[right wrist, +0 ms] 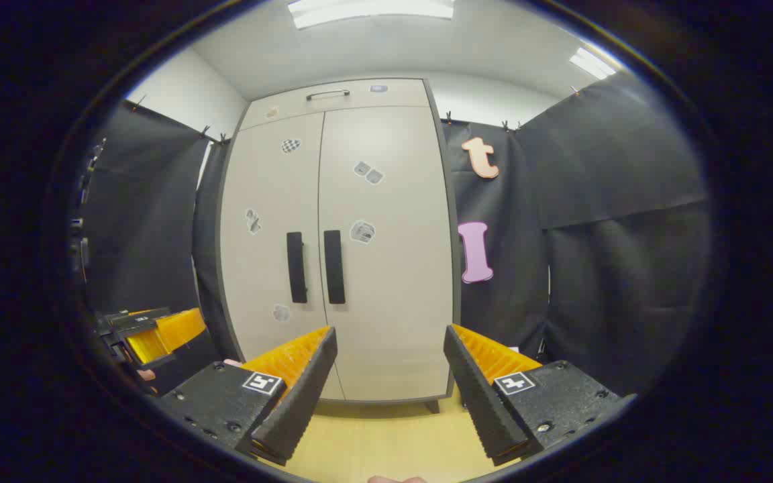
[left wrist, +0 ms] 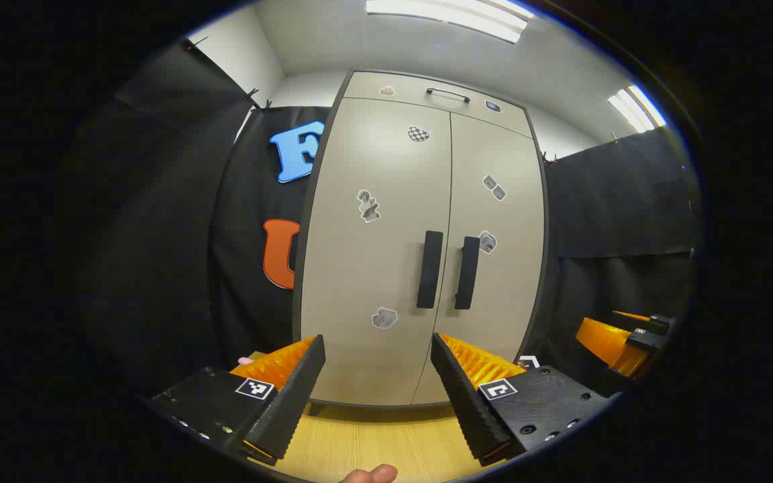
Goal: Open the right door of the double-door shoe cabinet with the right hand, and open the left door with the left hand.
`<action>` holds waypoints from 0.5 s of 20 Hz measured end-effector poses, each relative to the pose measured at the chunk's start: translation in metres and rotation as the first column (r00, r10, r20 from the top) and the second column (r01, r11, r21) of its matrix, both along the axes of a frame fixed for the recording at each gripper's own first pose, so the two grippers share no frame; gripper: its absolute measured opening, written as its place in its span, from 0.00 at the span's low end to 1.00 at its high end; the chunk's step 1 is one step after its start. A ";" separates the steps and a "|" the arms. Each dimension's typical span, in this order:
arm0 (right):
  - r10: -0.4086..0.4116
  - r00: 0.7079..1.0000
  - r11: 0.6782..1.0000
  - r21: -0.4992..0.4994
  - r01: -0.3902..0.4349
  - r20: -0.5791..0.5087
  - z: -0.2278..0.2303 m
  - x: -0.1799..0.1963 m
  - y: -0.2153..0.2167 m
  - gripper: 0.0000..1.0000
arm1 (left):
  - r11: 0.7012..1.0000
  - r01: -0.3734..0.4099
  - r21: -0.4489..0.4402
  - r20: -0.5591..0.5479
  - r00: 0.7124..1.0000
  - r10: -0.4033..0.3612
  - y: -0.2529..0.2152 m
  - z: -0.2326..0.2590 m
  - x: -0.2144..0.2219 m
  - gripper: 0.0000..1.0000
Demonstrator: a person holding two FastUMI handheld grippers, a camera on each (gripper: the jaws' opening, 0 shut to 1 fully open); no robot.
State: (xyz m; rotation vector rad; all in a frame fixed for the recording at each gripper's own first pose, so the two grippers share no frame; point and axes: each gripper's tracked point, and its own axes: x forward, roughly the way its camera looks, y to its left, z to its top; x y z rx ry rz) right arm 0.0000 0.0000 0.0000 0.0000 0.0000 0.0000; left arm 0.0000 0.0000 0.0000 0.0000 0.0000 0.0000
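Two grippers face a closed cabinet point(left wrist: 420, 248).
Left gripper point(left wrist: 378, 349) and right gripper point(right wrist: 390, 341) are both wide open, holding nothing, well apart from the black handles point(right wrist: 315, 267) at the cabinet's middle.

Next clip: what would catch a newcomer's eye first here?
The tall beige shoe cabinet stands dead ahead, both doors closed, its two black vertical handles side by side at the centre seam and small stickers scattered over the doors. In the foreground of each view, an open hand-held gripper with orange-and-black fingers frames it: left hand-held gripper, right hand-held gripper, neither touching it.
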 end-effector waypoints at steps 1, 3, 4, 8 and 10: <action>0.000 1.000 1.000 0.008 0.000 -0.002 -0.002 0.000 -0.001 1.00 | 1.000 0.002 -0.001 0.001 1.000 -0.002 -0.001 0.001 0.001 0.95; -0.006 1.000 1.000 0.004 0.006 -0.017 -0.004 -0.001 -0.004 1.00 | 1.000 -0.002 -0.004 -0.006 1.000 0.002 -0.001 0.000 0.003 0.95; -0.014 1.000 1.000 0.002 0.014 -0.016 -0.004 -0.001 -0.006 0.99 | 1.000 -0.005 -0.007 -0.006 1.000 0.005 -0.001 -0.001 0.004 0.95; -0.027 1.000 1.000 0.000 0.027 -0.012 0.000 0.003 -0.007 0.98 | 1.000 -0.004 -0.008 -0.005 1.000 0.004 -0.001 -0.001 0.004 0.95; -0.026 1.000 1.000 0.001 0.026 -0.013 0.000 0.005 -0.006 1.00 | 1.000 -0.007 0.002 0.002 1.000 0.007 0.000 0.000 0.005 0.95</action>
